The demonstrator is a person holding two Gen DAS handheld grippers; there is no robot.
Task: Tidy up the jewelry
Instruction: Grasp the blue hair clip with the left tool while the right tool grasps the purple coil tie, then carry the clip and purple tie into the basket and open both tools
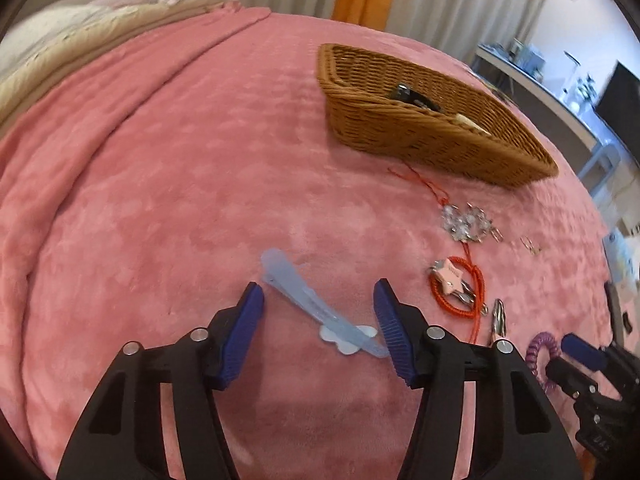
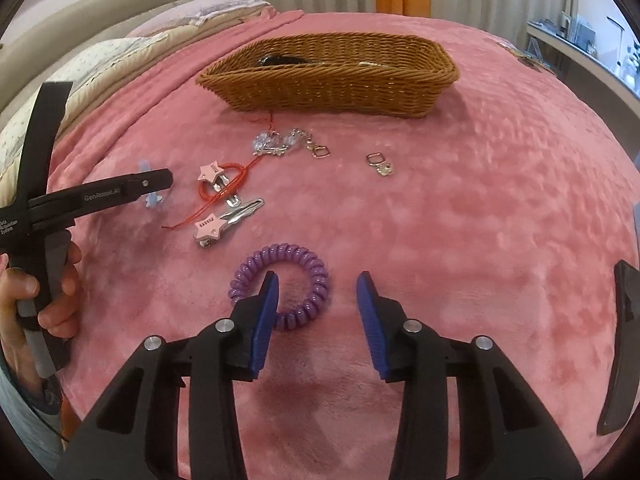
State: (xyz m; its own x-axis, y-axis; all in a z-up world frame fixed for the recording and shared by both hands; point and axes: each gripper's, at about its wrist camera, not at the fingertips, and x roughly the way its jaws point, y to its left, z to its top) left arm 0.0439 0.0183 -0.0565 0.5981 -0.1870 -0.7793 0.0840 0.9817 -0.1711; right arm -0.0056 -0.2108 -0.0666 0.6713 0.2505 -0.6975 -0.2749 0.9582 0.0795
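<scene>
My left gripper [image 1: 318, 296] is open, its jaws on either side of a light blue hair clip [image 1: 304, 304] with a cloud shape, lying on the pink blanket. My right gripper [image 2: 318, 286] is open over a purple coil hair tie [image 2: 316, 276]; its left finger sits inside the ring. A wicker basket [image 2: 332, 92] stands farther back with a dark item inside. Between the basket and the hair tie lie two pink star clips [image 2: 211, 229], a red cord [image 2: 224, 192], a crystal keychain [image 2: 280, 142] and a small metal clasp [image 2: 380, 164].
The pink blanket [image 2: 500, 220] covers the bed. Pillows [image 2: 120, 52] lie at the far left. A dark object [image 2: 624, 340] sits at the right edge. A desk with items [image 1: 560, 80] stands beyond the bed on the right.
</scene>
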